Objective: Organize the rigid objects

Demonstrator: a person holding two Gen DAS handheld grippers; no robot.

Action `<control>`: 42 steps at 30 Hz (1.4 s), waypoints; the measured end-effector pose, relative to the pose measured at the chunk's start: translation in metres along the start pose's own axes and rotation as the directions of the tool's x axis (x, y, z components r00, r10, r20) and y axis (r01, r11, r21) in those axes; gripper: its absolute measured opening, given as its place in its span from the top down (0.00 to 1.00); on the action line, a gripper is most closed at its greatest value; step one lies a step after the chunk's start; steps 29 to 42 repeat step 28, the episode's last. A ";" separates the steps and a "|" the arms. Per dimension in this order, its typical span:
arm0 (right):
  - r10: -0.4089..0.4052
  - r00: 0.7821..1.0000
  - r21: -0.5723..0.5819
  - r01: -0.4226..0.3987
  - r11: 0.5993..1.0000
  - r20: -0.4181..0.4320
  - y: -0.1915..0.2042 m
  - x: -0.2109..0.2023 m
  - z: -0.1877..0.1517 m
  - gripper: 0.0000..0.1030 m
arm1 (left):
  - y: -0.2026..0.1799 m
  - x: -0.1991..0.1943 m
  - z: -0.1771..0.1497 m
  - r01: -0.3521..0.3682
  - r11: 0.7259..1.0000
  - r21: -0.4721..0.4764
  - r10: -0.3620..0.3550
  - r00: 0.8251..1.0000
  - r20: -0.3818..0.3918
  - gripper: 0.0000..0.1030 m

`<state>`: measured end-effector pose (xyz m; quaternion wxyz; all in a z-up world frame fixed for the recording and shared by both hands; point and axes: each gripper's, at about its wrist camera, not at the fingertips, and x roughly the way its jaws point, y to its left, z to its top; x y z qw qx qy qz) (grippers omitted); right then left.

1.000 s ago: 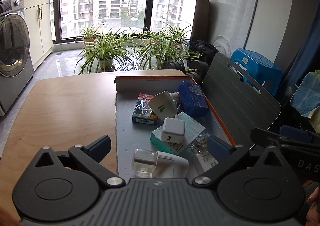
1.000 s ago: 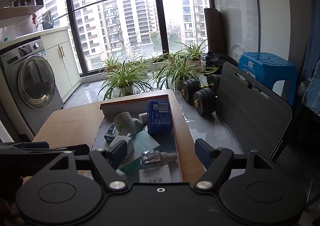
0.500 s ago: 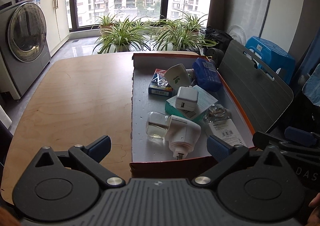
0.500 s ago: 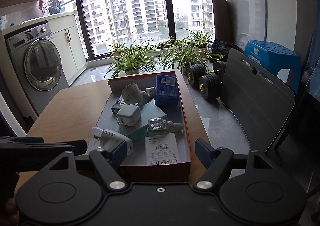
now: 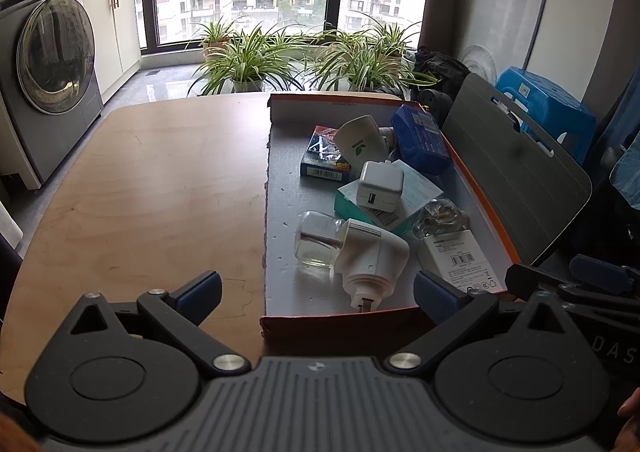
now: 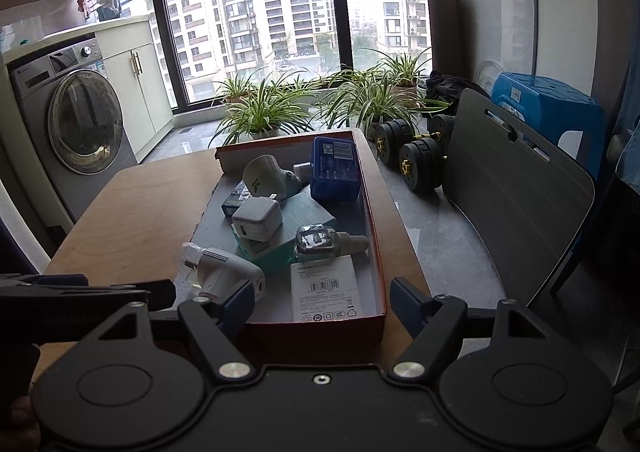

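Carrier: a shallow orange-rimmed cardboard box (image 5: 478,172) is sitting along the right edge of the round wooden table (image 5: 152,188), its long axis running from the near edge toward the far edge.
Contents: all the small rigid things are lying inside the box; the wood to its left is carrying none.
Key relation: the white plastic plug-in vaporiser with a clear glass bottle (image 5: 356,252) is lying nearest, at the box's near end, straight ahead of the left gripper (image 5: 316,294); its long axis is lying crosswise, bottle toward the table's centre.
Nearer hand: the left, I judge; the right gripper (image 6: 320,302) is facing the box's near right corner.
Left fingers: spread wide, gripping nothing.
Right fingers: spread wide, gripping nothing.
Count: 2 white vaporisers, 1 white cube charger (image 5: 380,186), 1 teal flat carton (image 6: 296,228), 1 blue plastic case (image 5: 420,142), 1 dark blue card box (image 5: 326,156), 1 clear bottle (image 6: 320,240), 1 white barcode label card (image 6: 326,286).
Stage: the scene fits both a jumble awaiting sorting and things gathered into the box.
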<state>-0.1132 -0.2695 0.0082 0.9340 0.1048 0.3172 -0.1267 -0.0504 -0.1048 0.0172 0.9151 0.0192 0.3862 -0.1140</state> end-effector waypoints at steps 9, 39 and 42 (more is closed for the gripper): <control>-0.002 1.000 -0.003 0.002 1.000 -0.011 0.001 0.006 0.000 0.14 | 0.003 0.005 0.001 0.002 1.000 -0.008 -0.002 1.000 -0.010 0.00; -0.008 0.999 -0.011 0.008 1.000 -0.032 0.005 0.015 0.001 0.14 | 0.010 0.015 0.002 0.018 0.999 -0.029 -0.019 0.999 -0.034 0.00; -0.008 0.999 -0.011 0.008 1.000 -0.032 0.005 0.015 0.001 0.14 | 0.010 0.015 0.002 0.018 0.999 -0.029 -0.019 0.999 -0.034 0.00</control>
